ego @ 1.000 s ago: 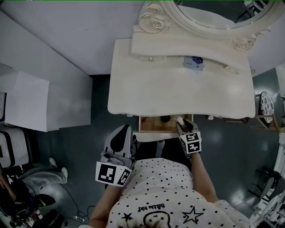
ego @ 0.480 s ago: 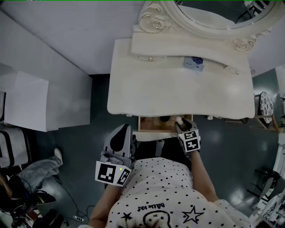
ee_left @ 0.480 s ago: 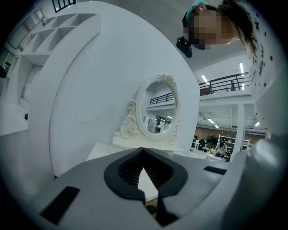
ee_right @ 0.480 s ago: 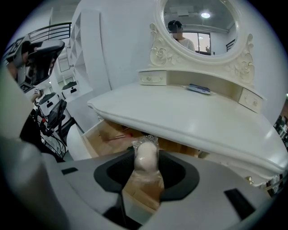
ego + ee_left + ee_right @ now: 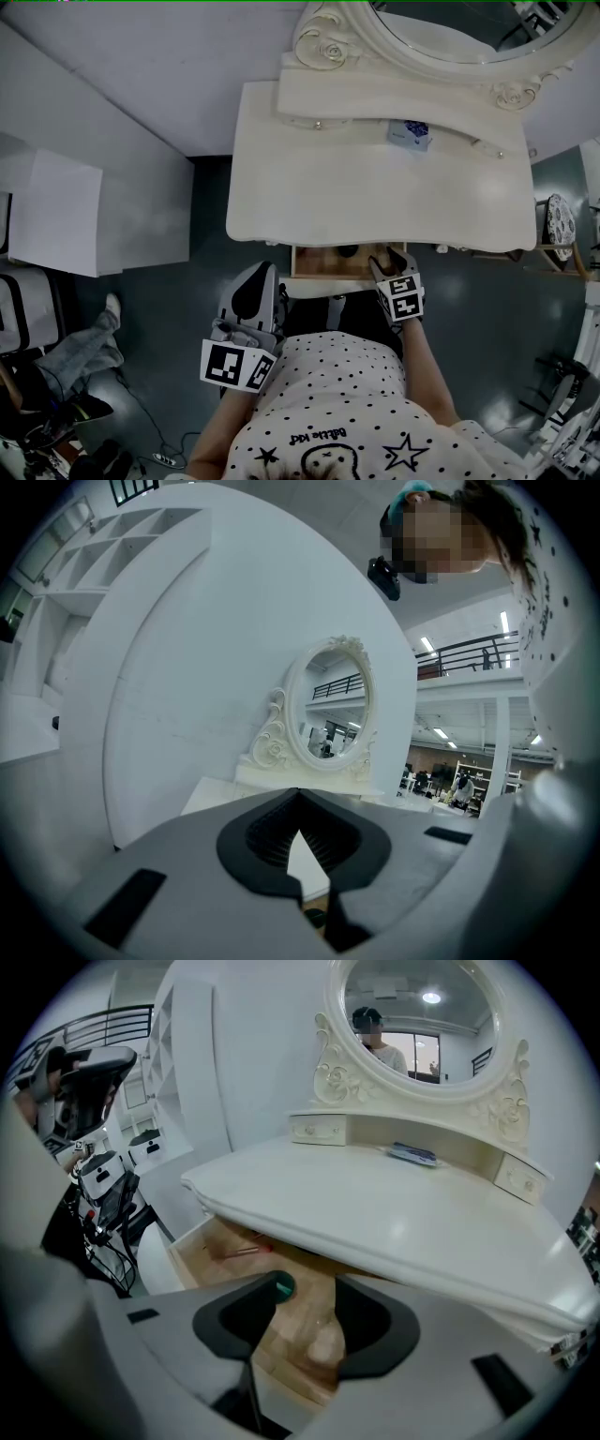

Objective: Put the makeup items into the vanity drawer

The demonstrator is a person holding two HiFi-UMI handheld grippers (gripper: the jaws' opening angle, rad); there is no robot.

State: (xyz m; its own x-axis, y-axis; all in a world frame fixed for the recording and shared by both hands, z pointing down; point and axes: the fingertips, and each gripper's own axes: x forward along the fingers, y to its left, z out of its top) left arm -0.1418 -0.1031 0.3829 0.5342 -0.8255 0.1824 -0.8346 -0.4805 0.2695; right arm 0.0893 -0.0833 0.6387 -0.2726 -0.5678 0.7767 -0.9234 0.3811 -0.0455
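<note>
Nearest is the person's dotted shirt (image 5: 337, 412), printed with 1 star and 1 line of upside-down lettering that is too unclear to read. The left claw (image 5: 261, 274) hangs beside the person's body, short of the worktop (image 5: 375, 202). In the left gripper view, the left claw (image 5: 302, 883) is clenched, tips meeting with nothing between them. Its cube shows 2 black-and-white square markers.

The right claw (image 5: 387, 260) reaches into the open wooden drawer (image 5: 323, 262) under the worktop's front edge. In the right gripper view, the right claw (image 5: 295, 1363) is released, jaws apart and holding nothing. A pale makeup item (image 5: 323, 1344) lies on the drawer (image 5: 225, 1241) floor in the gap between them. 3 things show in the drawer: that pale item, a green round piece (image 5: 284, 1286) just beside the left jaw, and a thin red stick (image 5: 239, 1251) further back. The overhanging worktop (image 5: 394, 1213) hides the drawer's rear part.

On the raised shelf behind lies 1 blue-and-white packet (image 5: 410, 131) (image 5: 412, 1154), its print too small to read. 2 little drawers with knobs (image 5: 317, 1130) flank that shelf. Behind them rises 1 oval mirror (image 5: 450, 28) (image 5: 330, 710) (image 5: 422, 1026) in a carved frame.

A white cabinet (image 5: 56, 211) stands on the floor to the left, well apart from the worktop. Another person's legs (image 5: 80, 347) and some cables (image 5: 150, 441) are there too.
</note>
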